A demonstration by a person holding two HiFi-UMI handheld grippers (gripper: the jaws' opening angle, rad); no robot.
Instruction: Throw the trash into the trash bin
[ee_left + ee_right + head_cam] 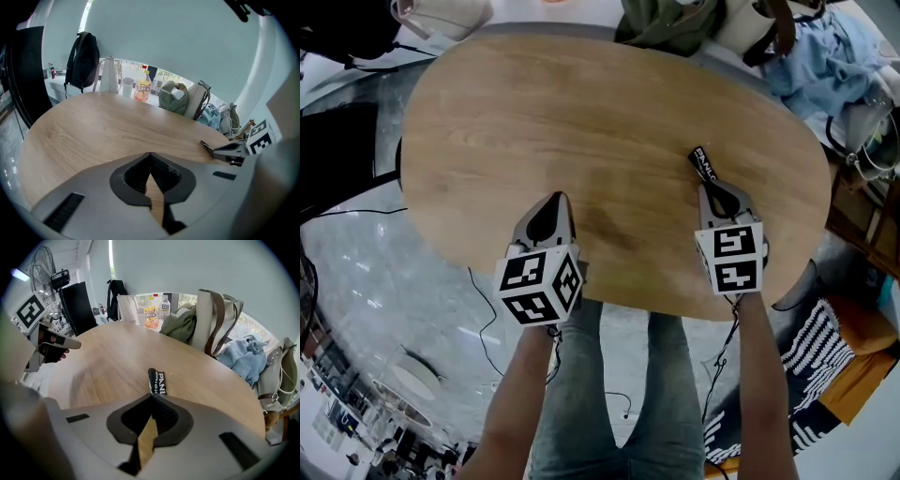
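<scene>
Grasp step: right fingers (162, 411) clenched on wrapper (157, 379) at worktop (581, 122); left fingers (162, 170) clenched, empty. Next: lift clear, locate bin, none in view.

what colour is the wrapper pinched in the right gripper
Black with white lettering. The wrapper shows best in the right gripper view.

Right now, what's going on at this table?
A person holds tongs in each hand over a wooden table. The right tongs are shut on one end of a black wrapper with white print, and the rest of it sticks out past the tips. The left tongs are shut and empty. The wrapper is gripped at the table and not yet thrown away.
</scene>
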